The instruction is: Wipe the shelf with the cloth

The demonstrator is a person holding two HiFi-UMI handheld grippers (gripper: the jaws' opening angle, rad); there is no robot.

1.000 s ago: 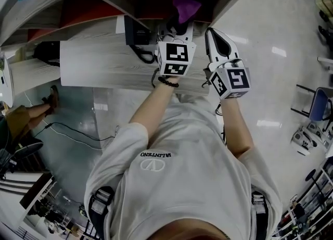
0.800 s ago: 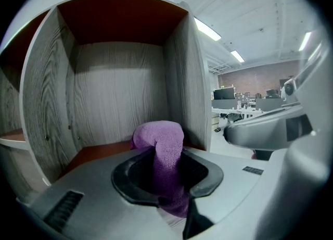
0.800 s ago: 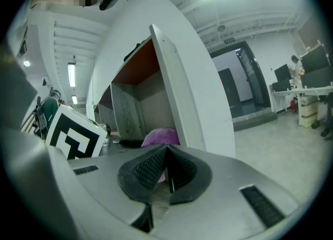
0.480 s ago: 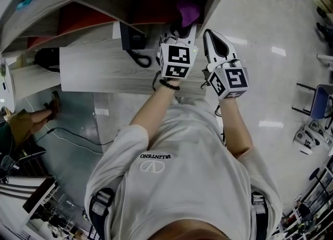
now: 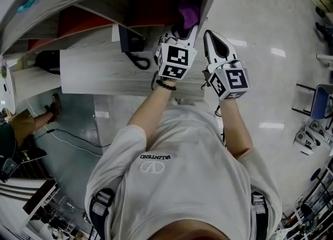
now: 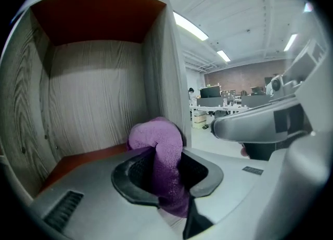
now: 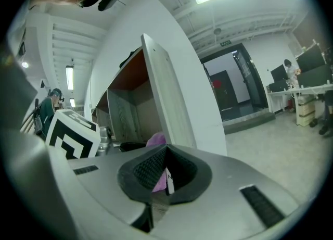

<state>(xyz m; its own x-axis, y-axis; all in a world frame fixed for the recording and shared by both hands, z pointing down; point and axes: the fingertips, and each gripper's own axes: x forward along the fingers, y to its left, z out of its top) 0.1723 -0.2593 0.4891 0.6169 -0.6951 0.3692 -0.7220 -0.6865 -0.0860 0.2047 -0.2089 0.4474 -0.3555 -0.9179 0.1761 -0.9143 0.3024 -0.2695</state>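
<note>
The purple cloth [image 6: 158, 148] is pinched between my left gripper's [image 6: 166, 179] jaws and bulges out past their tips. It sits in the right end of the shelf compartment [image 6: 93, 93], against the wood-grain side wall [image 6: 164, 72], just above the reddish floor [image 6: 86, 156]. In the head view the left gripper [image 5: 180, 28] reaches into the shelf [image 5: 156, 4] with the cloth [image 5: 189, 11] at its tip. My right gripper [image 5: 215, 37] hovers outside the shelf's right wall, beside the left one, jaws together and holding nothing. From the right gripper [image 7: 166, 175] view the cloth [image 7: 155, 140] shows beyond the jaws.
A black device [image 5: 129, 38] with a looped cord [image 5: 139, 61] lies on the wood-grain ledge [image 5: 99, 70] left of my left gripper. Another person's leg [image 5: 39, 119] is on the floor at the far left. Office desks [image 6: 229, 103] stand beyond the shelf's right side.
The left gripper has shifted the cloth slightly to the right, closer to the compartment's side wall. The right gripper has hardly moved.
</note>
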